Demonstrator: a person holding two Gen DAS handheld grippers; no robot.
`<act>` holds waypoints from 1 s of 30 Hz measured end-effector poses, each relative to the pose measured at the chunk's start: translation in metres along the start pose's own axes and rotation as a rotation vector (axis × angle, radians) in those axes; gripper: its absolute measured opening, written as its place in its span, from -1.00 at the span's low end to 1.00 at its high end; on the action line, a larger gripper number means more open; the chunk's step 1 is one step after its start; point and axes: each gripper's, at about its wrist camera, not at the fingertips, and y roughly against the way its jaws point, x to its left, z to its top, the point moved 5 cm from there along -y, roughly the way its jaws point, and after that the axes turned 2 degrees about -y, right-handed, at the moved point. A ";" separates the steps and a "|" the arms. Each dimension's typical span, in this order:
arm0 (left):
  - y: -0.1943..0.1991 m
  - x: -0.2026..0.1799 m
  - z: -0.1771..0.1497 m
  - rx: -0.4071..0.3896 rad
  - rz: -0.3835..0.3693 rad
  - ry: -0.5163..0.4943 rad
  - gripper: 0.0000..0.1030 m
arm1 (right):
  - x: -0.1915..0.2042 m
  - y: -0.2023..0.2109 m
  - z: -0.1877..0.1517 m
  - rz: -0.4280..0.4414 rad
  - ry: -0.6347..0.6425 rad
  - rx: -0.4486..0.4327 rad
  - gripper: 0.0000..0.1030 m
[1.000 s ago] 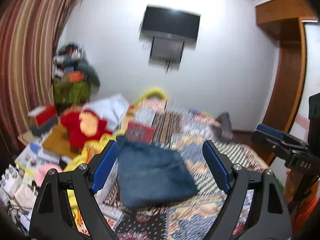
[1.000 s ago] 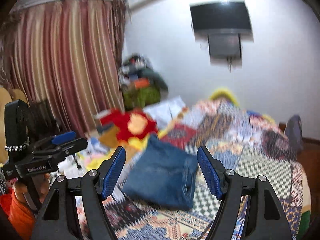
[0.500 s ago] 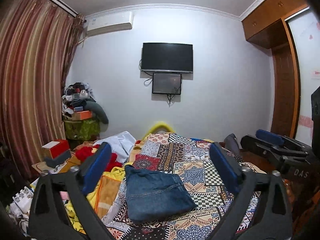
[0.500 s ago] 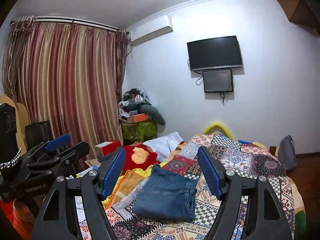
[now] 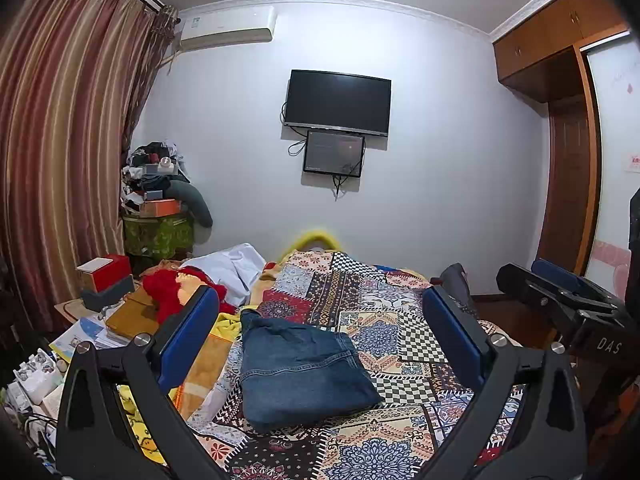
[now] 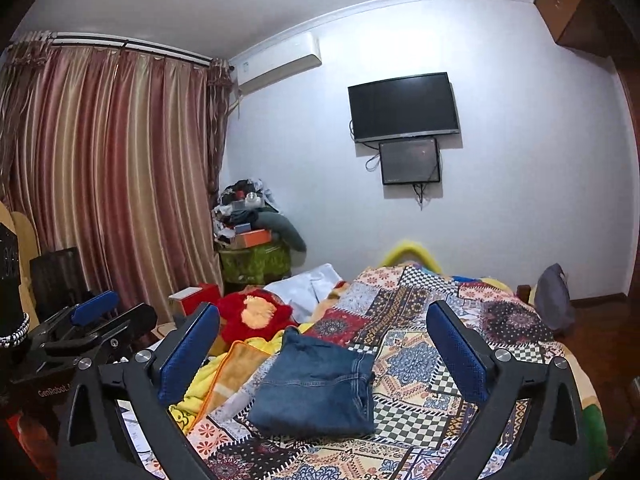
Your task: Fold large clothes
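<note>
Spread wide and empty on the left gripper point(image 5: 320, 336); opening with nothing between on the right gripper point(image 6: 322, 346). Beyond, folded jeans point(image 5: 300, 372) lying near the left edge of the patchwork bedspread point(image 5: 400, 320). Probably heavy, soft denim, not slippery; best pinched at the thick folded edges. Compared with a second ago, farther from the jeans, fingers wider.

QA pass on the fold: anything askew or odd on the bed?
Nothing major. The folded jeans lie clear of both tools, turned slightly askew to the patchwork quilt, one corner sticking out at the far left. Loose clothes crowd the bed's left side.
</note>
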 end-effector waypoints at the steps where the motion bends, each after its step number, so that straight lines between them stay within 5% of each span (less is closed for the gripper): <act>1: 0.000 0.000 0.000 0.000 0.000 0.000 0.99 | -0.001 -0.001 -0.001 0.002 -0.001 0.005 0.99; 30: -0.014 0.014 -0.010 0.051 0.013 0.039 0.99 | 0.003 -0.012 -0.011 -0.001 0.016 0.070 0.99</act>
